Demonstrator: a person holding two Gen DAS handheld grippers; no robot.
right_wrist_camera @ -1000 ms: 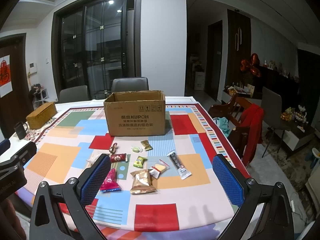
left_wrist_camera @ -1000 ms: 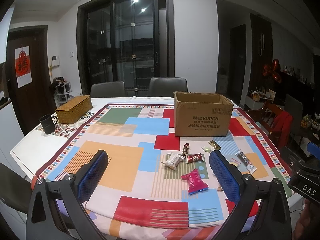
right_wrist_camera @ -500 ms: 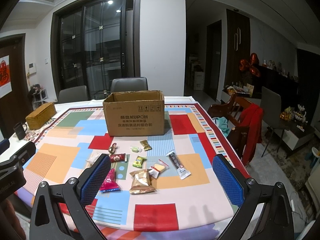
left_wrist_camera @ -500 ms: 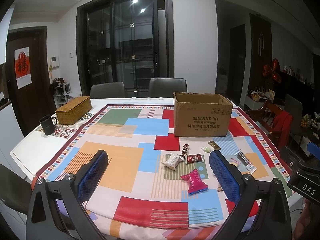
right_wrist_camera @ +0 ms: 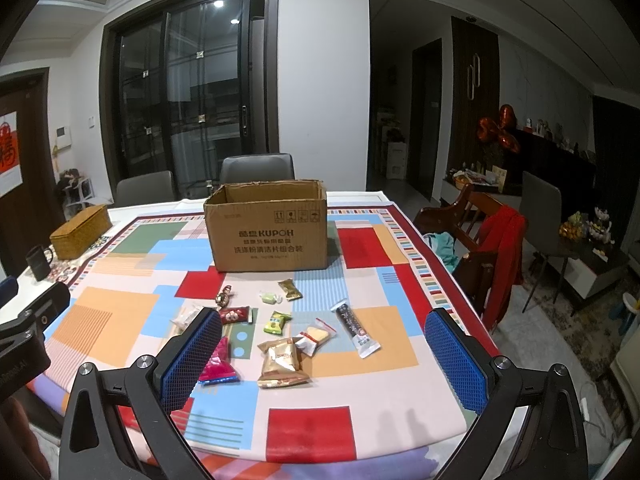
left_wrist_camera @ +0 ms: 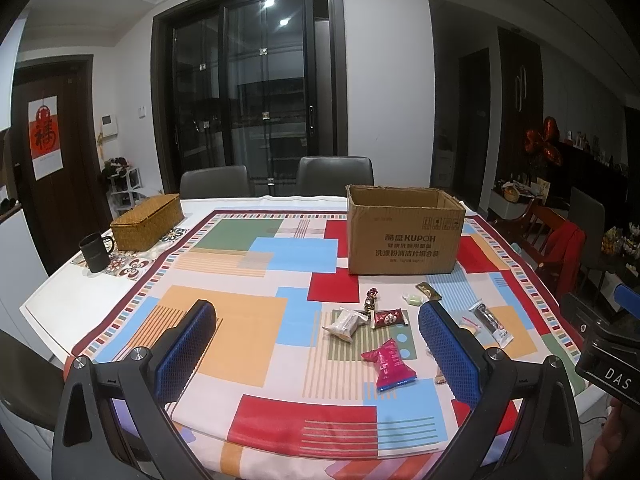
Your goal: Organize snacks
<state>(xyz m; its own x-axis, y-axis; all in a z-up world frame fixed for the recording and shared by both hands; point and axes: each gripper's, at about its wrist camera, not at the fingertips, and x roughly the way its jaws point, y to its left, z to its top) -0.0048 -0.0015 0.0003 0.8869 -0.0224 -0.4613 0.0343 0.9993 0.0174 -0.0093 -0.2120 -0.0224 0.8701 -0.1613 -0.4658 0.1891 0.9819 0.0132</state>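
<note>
An open cardboard box (left_wrist_camera: 404, 236) (right_wrist_camera: 267, 234) stands on the far half of the patterned tablecloth. Several wrapped snacks lie loose in front of it: a pink packet (left_wrist_camera: 390, 364) (right_wrist_camera: 218, 362), a white packet (left_wrist_camera: 344, 324), a red candy (left_wrist_camera: 387, 317) (right_wrist_camera: 235, 315), a gold packet (right_wrist_camera: 282, 362), a green candy (right_wrist_camera: 276, 321), a black bar (right_wrist_camera: 356, 328) (left_wrist_camera: 490, 320). My left gripper (left_wrist_camera: 320, 344) hangs open near the front edge, nothing between its blue pads. My right gripper (right_wrist_camera: 326, 350) is open too, above the snacks.
A wicker basket (left_wrist_camera: 146, 222) and a black mug (left_wrist_camera: 95, 253) sit at the table's far left. Grey chairs (left_wrist_camera: 334, 176) stand behind the table. A wooden chair with a red garment (right_wrist_camera: 496, 252) stands off the right edge.
Both views have shifted only slightly; the grippers stay open and no snack has moved.
</note>
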